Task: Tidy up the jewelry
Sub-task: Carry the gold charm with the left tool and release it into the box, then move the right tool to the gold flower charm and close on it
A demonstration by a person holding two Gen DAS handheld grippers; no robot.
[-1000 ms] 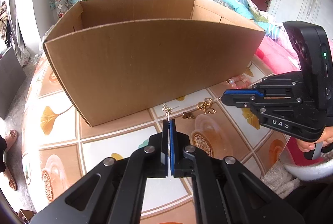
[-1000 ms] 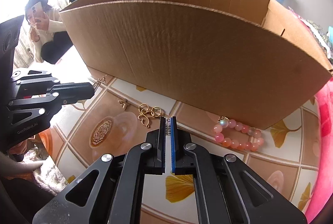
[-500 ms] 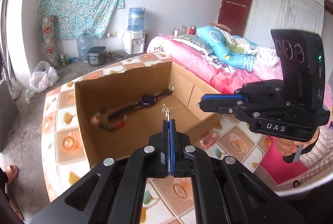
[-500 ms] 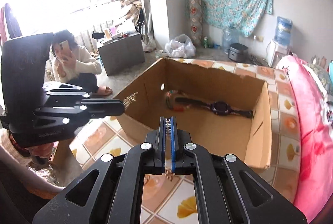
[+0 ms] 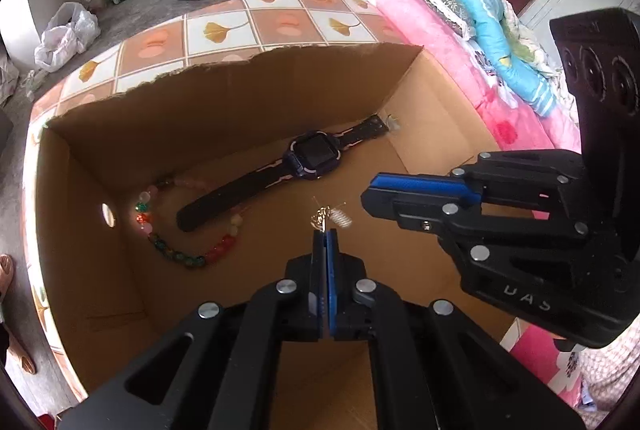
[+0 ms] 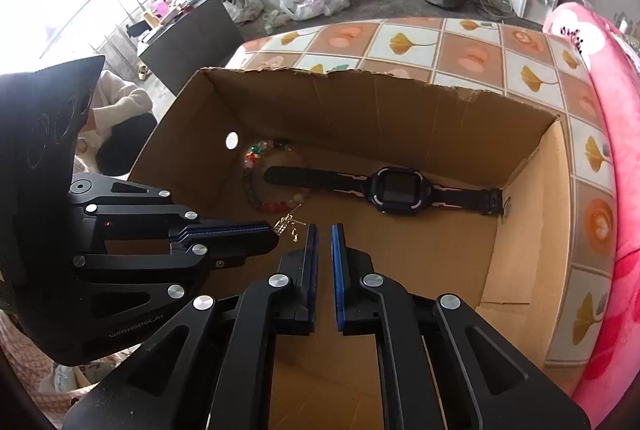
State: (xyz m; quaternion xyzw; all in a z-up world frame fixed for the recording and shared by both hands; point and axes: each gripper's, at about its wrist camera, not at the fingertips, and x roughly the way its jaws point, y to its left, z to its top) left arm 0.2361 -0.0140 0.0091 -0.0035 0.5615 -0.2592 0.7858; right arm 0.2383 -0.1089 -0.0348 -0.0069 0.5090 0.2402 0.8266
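A large open brown cardboard box sits on the bench with its orange-and-white leaf-patterned tile cover, and both grippers hang over the box's inside. Beyond the fingertips, on the box floor, lies a black wristwatch with a dark square face; further left of it curls a string of multicoloured beads. The left gripper is clamped on a small gold earring with a spiral coil, which sticks out past its tips. The right gripper, just beside the left one, has just been opening; its blue pads stand slightly apart with nothing between them.
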